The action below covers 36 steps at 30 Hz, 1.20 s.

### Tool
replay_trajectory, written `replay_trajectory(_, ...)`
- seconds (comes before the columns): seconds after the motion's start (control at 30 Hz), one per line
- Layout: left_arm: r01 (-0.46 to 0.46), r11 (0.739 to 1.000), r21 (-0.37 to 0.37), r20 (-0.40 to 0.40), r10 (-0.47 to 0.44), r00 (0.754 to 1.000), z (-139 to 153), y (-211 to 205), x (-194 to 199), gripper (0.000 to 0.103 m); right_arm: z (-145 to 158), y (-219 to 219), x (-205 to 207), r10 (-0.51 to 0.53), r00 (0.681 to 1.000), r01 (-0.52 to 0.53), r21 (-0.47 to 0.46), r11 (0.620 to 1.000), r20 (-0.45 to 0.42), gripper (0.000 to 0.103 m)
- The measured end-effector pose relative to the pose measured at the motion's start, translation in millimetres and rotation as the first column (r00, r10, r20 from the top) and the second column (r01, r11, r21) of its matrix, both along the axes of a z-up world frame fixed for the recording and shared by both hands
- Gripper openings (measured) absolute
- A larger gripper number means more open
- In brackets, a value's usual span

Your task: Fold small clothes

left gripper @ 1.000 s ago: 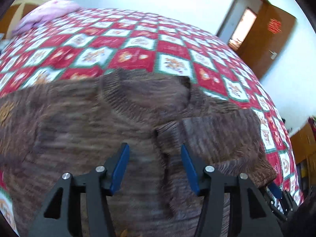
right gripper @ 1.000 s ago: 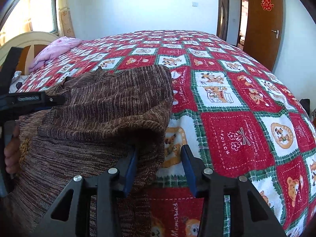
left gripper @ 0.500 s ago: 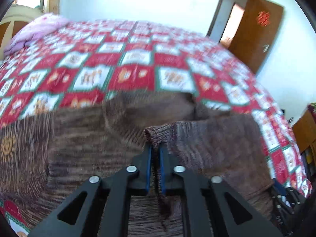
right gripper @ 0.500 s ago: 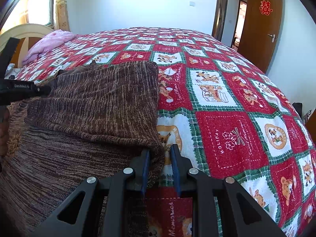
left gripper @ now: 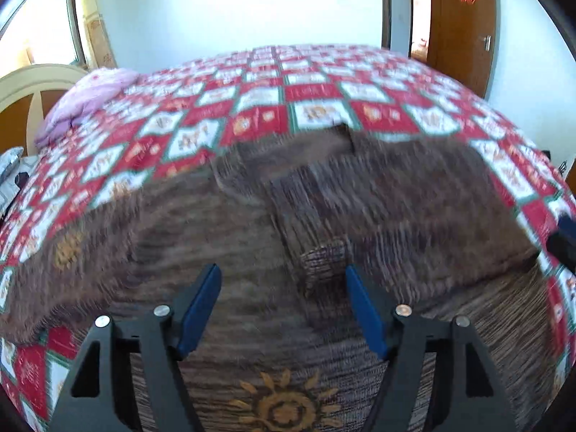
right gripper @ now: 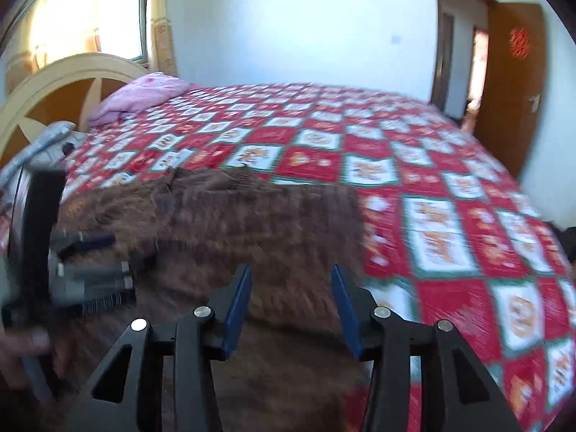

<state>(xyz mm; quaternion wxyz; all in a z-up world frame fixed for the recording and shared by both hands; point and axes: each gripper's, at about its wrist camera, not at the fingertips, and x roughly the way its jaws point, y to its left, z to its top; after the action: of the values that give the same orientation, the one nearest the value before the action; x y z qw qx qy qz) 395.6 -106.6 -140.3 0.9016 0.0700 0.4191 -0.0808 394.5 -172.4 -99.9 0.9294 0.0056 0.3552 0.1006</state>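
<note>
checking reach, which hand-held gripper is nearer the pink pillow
Left. The left hand-held gripper is over the sweater on the side toward the pink pillow; the right hand-held gripper is at the sweater's edge away from it. Both are opening, holding nothing.

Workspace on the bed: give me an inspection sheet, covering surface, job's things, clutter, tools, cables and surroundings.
Surface: bed with a red, white and green patchwork quilt, flat.
Job's things: brown knit sweater lying on the quilt, its right side folded over the body; orange sun motif near the camera.
Clutter: pink pillow at the head end; grey cloth beside it.
Tools: left tool jaws opening, over the sweater, nothing gripped; right tool jaws opening, above the folded edge, nothing gripped.
Cables: nothing seen.
Surroundings: cream headboard, window, white wall, open wooden door with a red ornament.
</note>
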Motion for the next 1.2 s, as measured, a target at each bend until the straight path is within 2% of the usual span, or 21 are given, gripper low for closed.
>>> replay_trajectory(0.07, -0.022, 0.999, -0.035, -0.012, 0.022, 1.000, -1, 4, -1, 0.074, -15, -6, 28, 0.004, 0.994, 0.004, 0.078, 0.997, -0.106, 0.047)
replay_trajectory(0.1, -0.028, 0.998, -0.048, -0.011, 0.027, 1.000, 0, 7, -2, 0.074, -26, -12, 40, -0.017, 0.986, 0.031, 0.086, 0.996, -0.164, 0.047)
replay_trajectory(0.17, -0.028, 0.998, -0.050, -0.010, 0.028, 1.000, 2, 10, -5, 0.075, -45, -19, 42, -0.079, 0.974, 0.082, 0.008, 0.997, -0.210, 0.044)
replay_trajectory(0.2, -0.033, 0.998, -0.048, -0.008, 0.032, 0.999, 2, 13, -8, 0.075, -48, -21, 37, -0.077, 0.979, 0.077, -0.011, 0.997, -0.190, 0.041)
replay_trajectory(0.3, -0.039, 0.997, -0.060, -0.014, 0.038, 0.999, 3, 27, -21, 0.075, -49, -28, 19, -0.095, 0.983, 0.082, -0.089, 0.993, -0.157, 0.043)
replay_trajectory(0.4, -0.053, 0.994, -0.097, -0.021, 0.051, 0.998, 5, 46, -38, 0.077, -43, -40, 18, -0.101, 0.980, 0.095, -0.039, 0.995, -0.170, 0.043)
replay_trajectory(0.47, -0.067, 0.991, -0.115, -0.017, 0.066, 0.998, 7, 56, -47, 0.077, -32, -43, 21, -0.123, 0.984, 0.121, -0.024, 0.992, -0.127, 0.043)
replay_trajectory(0.6, -0.103, 0.984, -0.147, -0.002, 0.104, 0.995, 15, 75, -59, 0.077, -12, -30, 48, -0.049, 0.994, 0.054, 0.057, 0.997, -0.095, 0.043)
replay_trajectory(0.7, -0.127, 0.980, -0.152, 0.018, 0.131, 0.991, 21, 87, -63, 0.084, -15, -21, 78, -0.007, 0.992, 0.022, 0.114, 0.993, -0.125, 0.044)
replay_trajectory(0.73, -0.136, 0.980, -0.149, 0.023, 0.140, 0.990, 22, 91, -64, 0.087, -22, -24, 92, -0.021, 0.988, 0.040, 0.122, 0.992, -0.150, 0.044)
replay_trajectory(0.8, -0.158, 0.978, -0.139, 0.027, 0.163, 0.986, 22, 103, -64, 0.088, -42, -34, 111, -0.079, 0.967, 0.102, 0.081, 0.991, -0.241, 0.042)
replay_trajectory(0.83, -0.166, 0.977, -0.136, 0.024, 0.170, 0.985, 21, 110, -65, 0.088, -47, -47, 113, -0.097, 0.964, 0.130, 0.122, 0.984, -0.247, 0.030)
replay_trajectory(0.9, -0.188, 0.974, -0.127, 0.020, 0.192, 0.981, 21, 127, -68, 0.089, -47, -54, 106, -0.103, 0.963, 0.136, 0.119, 0.984, -0.247, 0.025)
replay_trajectory(0.93, -0.203, 0.971, -0.125, 0.018, 0.207, 0.978, 21, 138, -70, 0.089, -45, -52, 100, -0.106, 0.966, 0.127, 0.074, 0.989, -0.236, 0.025)
replay_trajectory(1.0, -0.232, 0.965, -0.123, 0.016, 0.235, 0.972, 21, 161, -76, 0.089, -38, -45, 84, -0.143, 0.971, 0.136, -0.048, 0.990, -0.194, 0.028)
replay_trajectory(1.03, -0.250, 0.961, -0.119, 0.023, 0.254, 0.967, 21, 175, -79, 0.089, -33, -42, 76, -0.148, 0.975, 0.138, -0.066, 0.988, -0.166, 0.028)
replay_trajectory(1.07, -0.265, 0.958, -0.110, 0.029, 0.270, 0.963, 21, 185, -81, 0.089, -26, -38, 67, -0.133, 0.982, 0.127, -0.053, 0.991, -0.137, 0.029)
replay_trajectory(1.13, -0.315, 0.946, -0.081, 0.045, 0.319, 0.947, 19, 212, -86, 0.091, -13, -24, 54, -0.098, 0.991, 0.094, -0.042, 0.995, -0.092, 0.041)
replay_trajectory(1.2, -0.366, 0.929, -0.051, 0.058, 0.368, 0.928, 16, 235, -86, 0.093, -4, 6, 44, -0.025, 0.997, 0.023, -0.027, 0.999, -0.070, 0.046)
